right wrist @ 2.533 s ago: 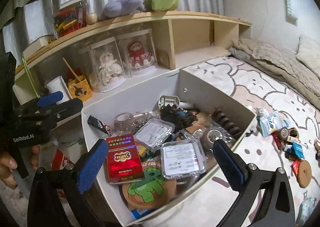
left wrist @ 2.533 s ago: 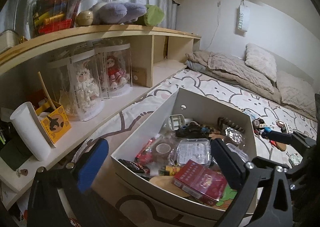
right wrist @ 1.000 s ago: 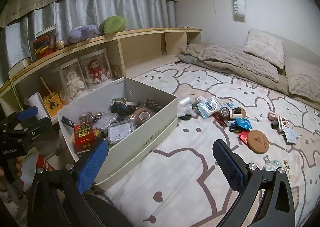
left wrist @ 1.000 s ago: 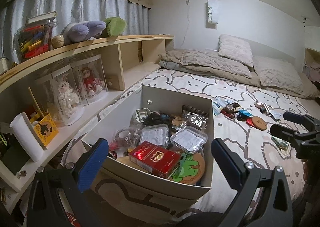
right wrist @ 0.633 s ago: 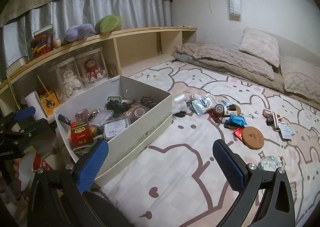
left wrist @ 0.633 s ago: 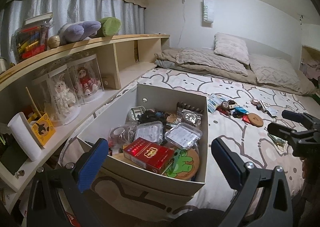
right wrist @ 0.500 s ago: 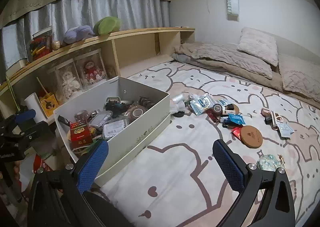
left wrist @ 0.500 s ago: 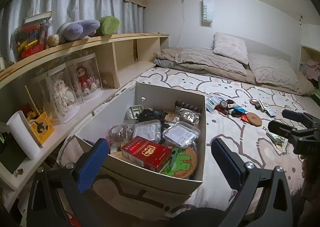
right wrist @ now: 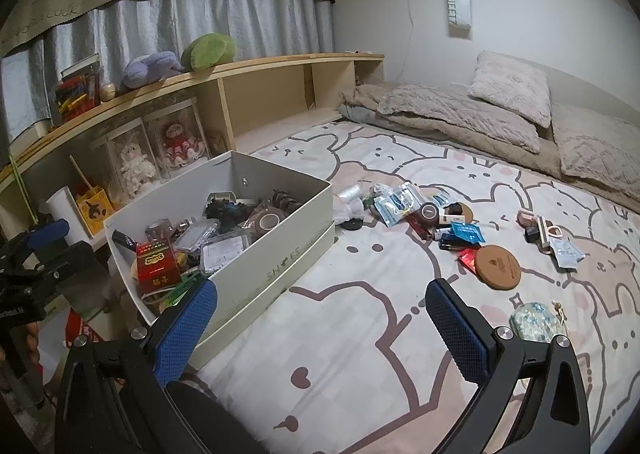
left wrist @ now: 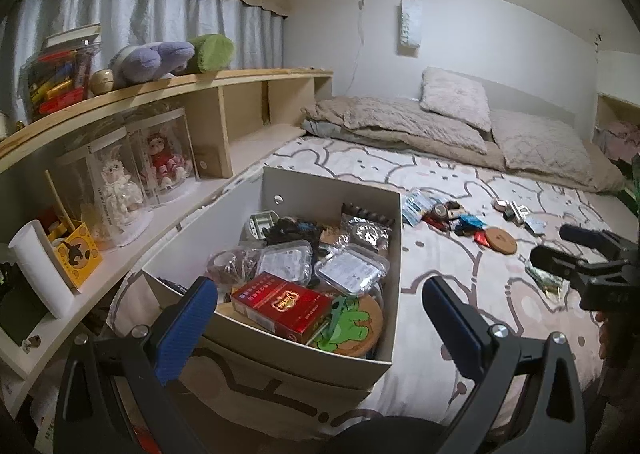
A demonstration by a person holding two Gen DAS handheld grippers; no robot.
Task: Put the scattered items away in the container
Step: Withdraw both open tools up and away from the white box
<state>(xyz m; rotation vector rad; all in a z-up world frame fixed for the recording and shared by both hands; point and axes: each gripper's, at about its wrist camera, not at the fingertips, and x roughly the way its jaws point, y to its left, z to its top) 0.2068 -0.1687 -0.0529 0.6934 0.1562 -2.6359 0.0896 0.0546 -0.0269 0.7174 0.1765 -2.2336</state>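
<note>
A white shoe box (right wrist: 280, 238) (left wrist: 394, 254) sits on the bed's left side, filled with a red carton (left wrist: 282, 304), clear plastic cases, tape and other small things. Scattered items lie on the sheet to its right: blue sachets (right wrist: 396, 200), a cork coaster (right wrist: 497, 265), a tape roll (right wrist: 429, 211), a glittery pouch (right wrist: 534, 320). My left gripper (left wrist: 320, 314) hovers open over the box's near end. My right gripper (right wrist: 320, 320) hangs open and holds nothing, above the sheet right of the box. Each gripper shows at the edge of the other's view.
A wooden shelf unit (left wrist: 168, 90) runs along the left, holding doll cases (right wrist: 152, 154), plush toys, a paper roll (left wrist: 40, 268) and a crayon jar. A folded blanket and pillows (right wrist: 508, 94) lie at the bed's far end. The bear-print sheet (right wrist: 360, 318) is open in front.
Both grippers have pulled back and up from the box, so the views widened from its contents to the whole bed. Both stayed open.
</note>
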